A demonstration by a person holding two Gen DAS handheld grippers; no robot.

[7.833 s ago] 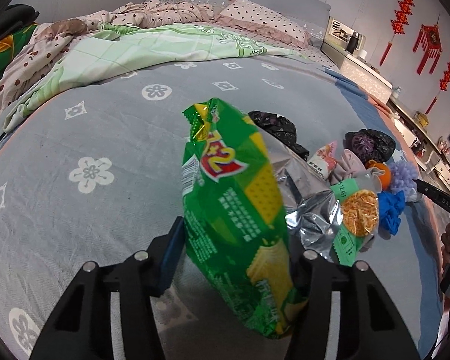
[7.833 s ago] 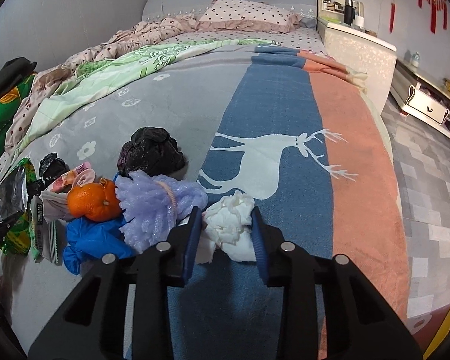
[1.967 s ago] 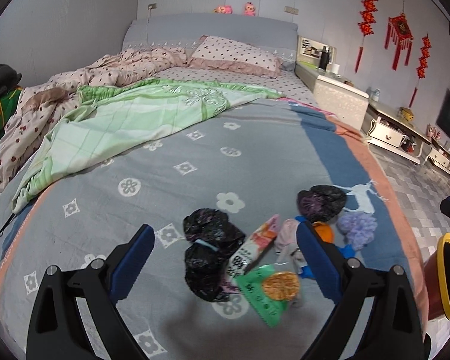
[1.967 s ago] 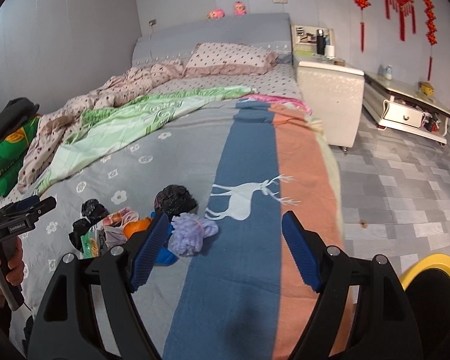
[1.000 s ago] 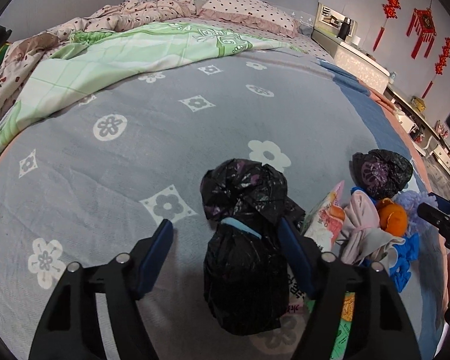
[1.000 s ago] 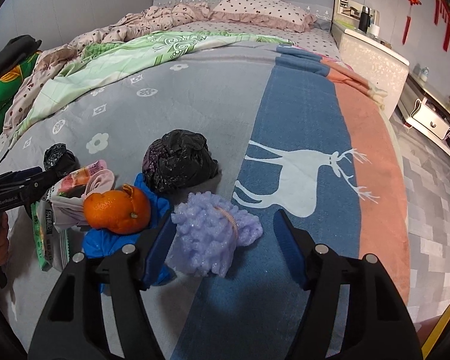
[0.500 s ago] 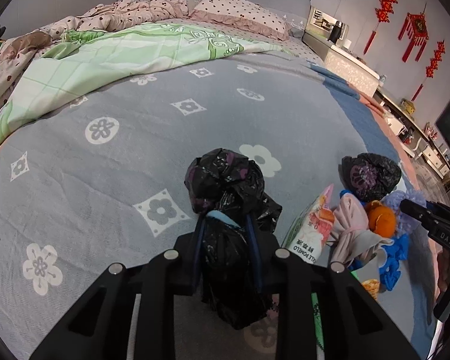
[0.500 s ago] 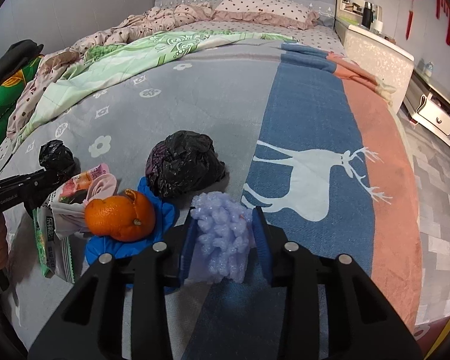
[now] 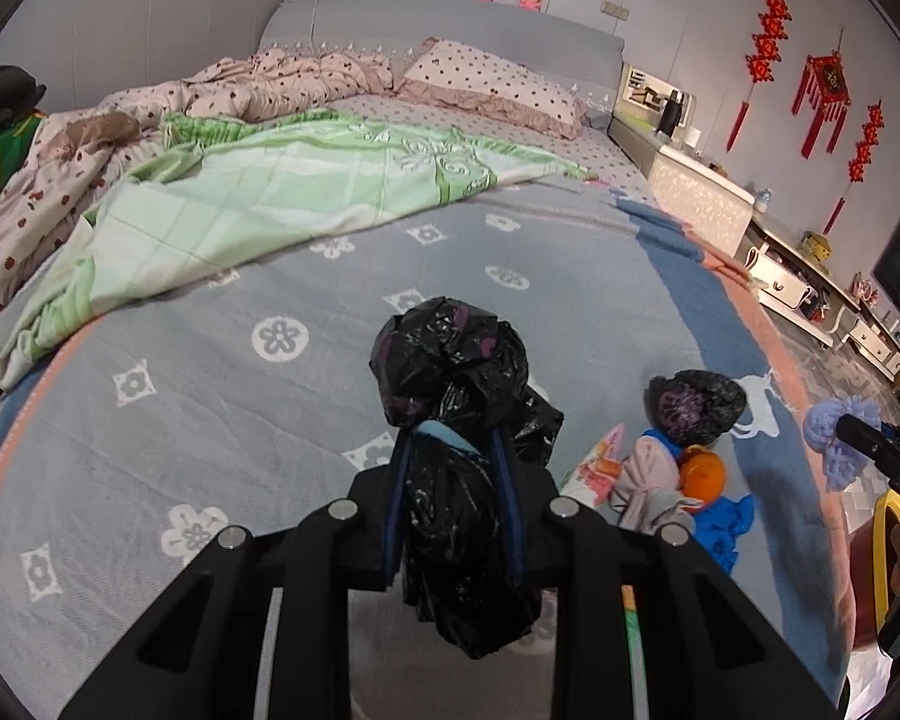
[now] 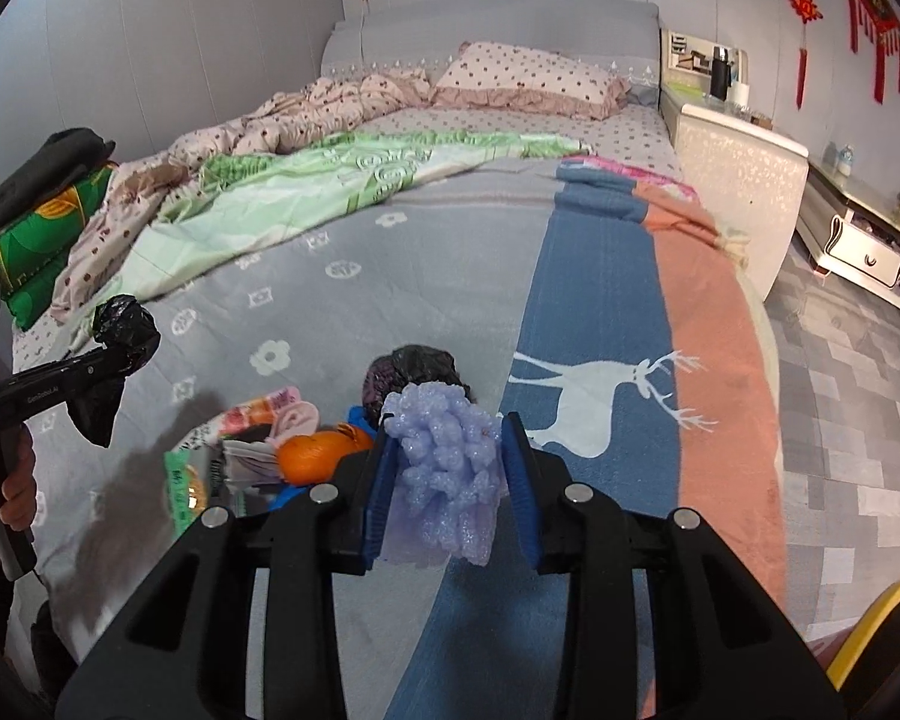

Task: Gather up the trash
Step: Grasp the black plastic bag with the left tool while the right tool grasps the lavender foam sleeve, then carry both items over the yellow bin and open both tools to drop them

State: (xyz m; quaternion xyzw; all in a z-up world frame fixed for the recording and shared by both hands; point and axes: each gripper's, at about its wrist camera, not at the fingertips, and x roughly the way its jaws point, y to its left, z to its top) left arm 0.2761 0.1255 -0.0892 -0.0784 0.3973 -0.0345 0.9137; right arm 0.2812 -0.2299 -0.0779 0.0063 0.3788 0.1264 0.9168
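Observation:
My left gripper (image 9: 453, 450) is shut on a crumpled black plastic bag (image 9: 450, 372) and holds it above the bed; the bag also shows in the right wrist view (image 10: 123, 330). My right gripper (image 10: 447, 456) is shut on a purple foam net (image 10: 444, 462), lifted off the bed; it also shows in the left wrist view (image 9: 834, 426). On the blanket lie a second black bag (image 9: 696, 402), an orange (image 10: 315, 456), a blue glove (image 9: 720, 522), a pink cloth (image 9: 645, 474) and snack wrappers (image 10: 252, 414).
A yellow-rimmed bin (image 10: 882, 636) stands on the floor at the bed's near right corner. A green quilt (image 9: 282, 186) and pillows (image 9: 486, 84) cover the far half of the bed. A white nightstand (image 10: 738, 180) stands at right.
Both grippers closed on their items and lifted them off the bed, pulling back: the left with the black bag, the right with the purple foam net.

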